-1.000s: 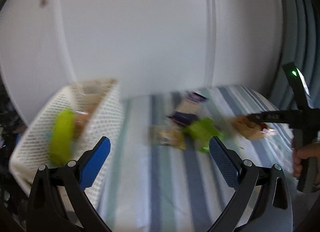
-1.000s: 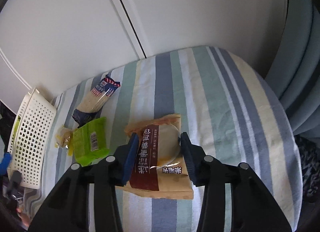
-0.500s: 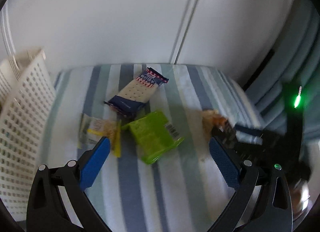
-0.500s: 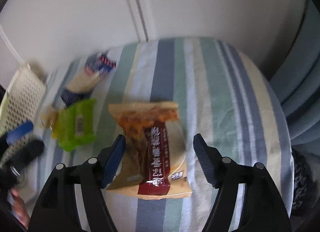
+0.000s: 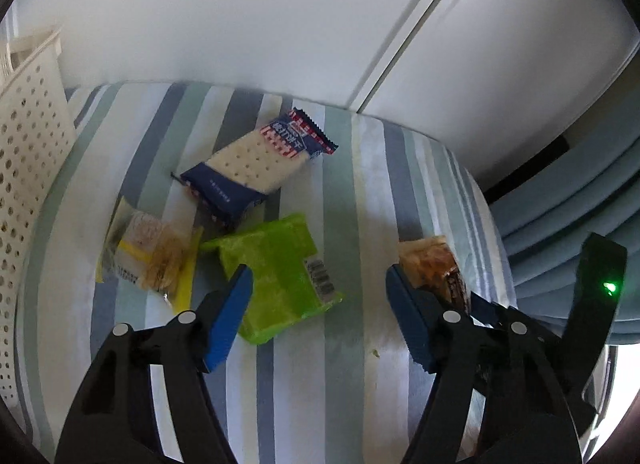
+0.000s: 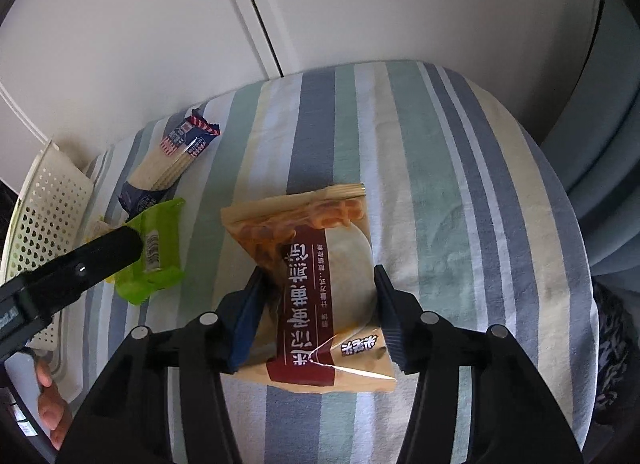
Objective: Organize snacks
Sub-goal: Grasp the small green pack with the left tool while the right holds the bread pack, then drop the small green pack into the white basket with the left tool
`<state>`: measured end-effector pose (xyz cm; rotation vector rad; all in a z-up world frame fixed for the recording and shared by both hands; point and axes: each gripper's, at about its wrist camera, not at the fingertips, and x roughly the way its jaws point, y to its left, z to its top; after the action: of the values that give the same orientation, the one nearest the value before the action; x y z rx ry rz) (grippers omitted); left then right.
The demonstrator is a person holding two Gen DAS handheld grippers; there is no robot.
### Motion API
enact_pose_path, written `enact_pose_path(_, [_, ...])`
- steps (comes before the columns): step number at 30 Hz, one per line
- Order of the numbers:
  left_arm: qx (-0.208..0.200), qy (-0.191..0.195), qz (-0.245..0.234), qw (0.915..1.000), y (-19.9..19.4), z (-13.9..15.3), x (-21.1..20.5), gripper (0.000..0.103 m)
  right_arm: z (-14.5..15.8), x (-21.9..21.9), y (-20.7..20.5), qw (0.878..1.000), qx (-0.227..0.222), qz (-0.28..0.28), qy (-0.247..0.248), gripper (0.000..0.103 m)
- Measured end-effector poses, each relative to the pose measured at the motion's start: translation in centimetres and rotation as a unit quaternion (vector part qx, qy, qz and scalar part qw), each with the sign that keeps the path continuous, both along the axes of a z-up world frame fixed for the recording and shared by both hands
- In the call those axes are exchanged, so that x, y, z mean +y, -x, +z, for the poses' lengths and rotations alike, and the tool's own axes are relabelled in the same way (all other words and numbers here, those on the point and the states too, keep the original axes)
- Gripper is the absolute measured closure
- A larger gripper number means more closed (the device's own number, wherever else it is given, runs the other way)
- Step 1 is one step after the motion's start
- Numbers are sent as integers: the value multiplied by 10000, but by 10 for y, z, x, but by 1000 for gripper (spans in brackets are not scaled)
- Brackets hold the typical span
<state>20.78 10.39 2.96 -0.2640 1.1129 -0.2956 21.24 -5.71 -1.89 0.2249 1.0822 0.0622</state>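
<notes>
glossy plastic snack wrappers [image 6: 320, 288], matt striped cloth [image 6: 440, 168]

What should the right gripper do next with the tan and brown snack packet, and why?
Probably close the fingers on it. The right gripper is open, with one finger on each side of the tan and brown packet, which lies flat on the striped cloth. Once gripped, it could be carried to the white basket on the left. The left gripper is open above the green packet.

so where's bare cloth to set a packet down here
Bare striped cloth runs right of and behind the brown snack packet. It is crowded left, where the green packet, cracker packet and yellow packet cluster beside the white basket.
</notes>
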Motion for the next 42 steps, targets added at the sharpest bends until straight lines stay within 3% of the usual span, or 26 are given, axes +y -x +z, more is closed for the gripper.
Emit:
enact_pose_path(5, [-48,-499,156,9986,2,1,-7,33,2,-3,1,10000,-1,28,12,50])
enact_pose_path(10, [-11,-738,250,9970,1,0,-4,33,2,-5,1,10000,-5,20,-29,50])
enact_pose_path(18, [327,-733,512,9955,-18,-22,-1,33,3,-5,2,10000,-8,7,-31,49])
enact_pose_path(21, [264,-810,550,9948,-22,-22,-2,39,3,-5,2,10000,-7,17,-38,49])
enact_pose_path(26, [128,-756,491,9958,-16,-20,-2,41,2,-3,1,10000,-4,39,-22,48])
enact_pose_path(36, [-504,-499,371,9968,15,31,12,42,0,1,-1,9999,-3,94,49,46])
enact_pose_path(42, [-928,-278,597,9935,36,74,49,42,-3,4,-2,9999,-6,116,74,46])
